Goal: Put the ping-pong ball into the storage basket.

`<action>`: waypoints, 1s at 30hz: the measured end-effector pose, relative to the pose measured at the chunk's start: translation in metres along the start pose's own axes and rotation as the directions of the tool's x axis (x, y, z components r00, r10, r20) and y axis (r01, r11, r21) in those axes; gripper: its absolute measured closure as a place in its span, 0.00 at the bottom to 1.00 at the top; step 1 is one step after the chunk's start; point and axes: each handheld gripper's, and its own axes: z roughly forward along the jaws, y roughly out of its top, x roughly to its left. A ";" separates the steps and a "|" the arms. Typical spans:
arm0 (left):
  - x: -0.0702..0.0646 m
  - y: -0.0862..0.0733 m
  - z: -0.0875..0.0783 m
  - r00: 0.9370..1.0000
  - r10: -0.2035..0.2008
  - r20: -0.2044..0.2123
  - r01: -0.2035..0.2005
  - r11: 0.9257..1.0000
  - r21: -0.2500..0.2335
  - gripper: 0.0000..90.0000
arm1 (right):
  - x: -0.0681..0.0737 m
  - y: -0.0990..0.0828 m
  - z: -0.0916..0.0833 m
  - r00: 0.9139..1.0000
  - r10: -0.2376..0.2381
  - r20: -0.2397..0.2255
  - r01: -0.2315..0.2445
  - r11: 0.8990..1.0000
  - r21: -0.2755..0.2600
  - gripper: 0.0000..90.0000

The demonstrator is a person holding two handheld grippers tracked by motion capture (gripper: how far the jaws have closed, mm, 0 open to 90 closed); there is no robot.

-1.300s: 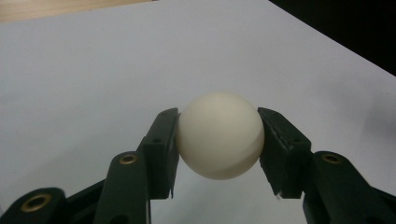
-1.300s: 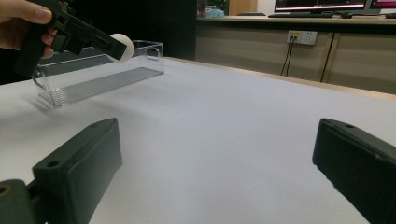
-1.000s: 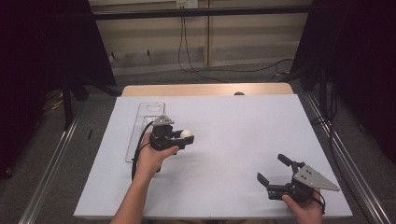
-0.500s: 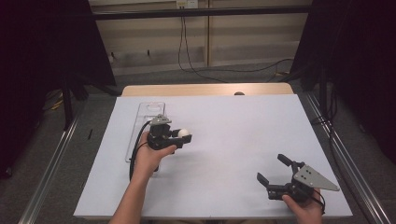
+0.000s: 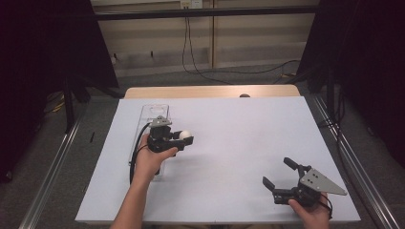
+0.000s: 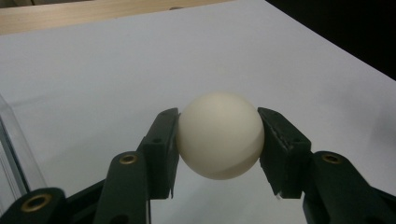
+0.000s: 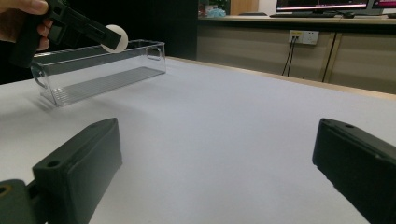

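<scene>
Your left claw (image 6: 219, 140) is gripping one white ball (image 6: 219, 135) beside one clear bin (image 7: 100, 70); your right claw (image 5: 282, 179) is gaping wide, empty, above the counter (image 5: 239, 133).

this looks like a lab or office test room: a desk (image 5: 229, 143) under a white sheet between black curtains (image 5: 47, 71), cables (image 5: 200, 52) trailing from a wall socket (image 7: 303, 36), and computer monitors (image 7: 322, 5) glowing on a far counter.

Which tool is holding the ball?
The left tool: its jaws squeeze the white ball beside the clear bin. The right tool stands open with nothing in it.
</scene>
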 end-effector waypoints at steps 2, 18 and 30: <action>0.000 0.000 -0.002 1.000 -0.001 -0.006 0.001 1.000 -0.001 0.57 | 0.000 0.000 0.000 1.000 0.002 0.003 -0.002 1.000 -0.003 0.01; 0.006 0.001 -0.011 0.999 -0.016 -0.029 0.015 1.000 -0.024 0.57 | -0.001 0.000 0.000 1.000 -0.001 0.007 0.001 1.000 -0.004 0.01; 0.008 0.001 -0.014 0.999 0.002 -0.034 -0.003 1.000 -0.017 0.57 | -0.001 0.000 0.000 1.000 0.004 0.010 -0.004 1.000 -0.004 0.01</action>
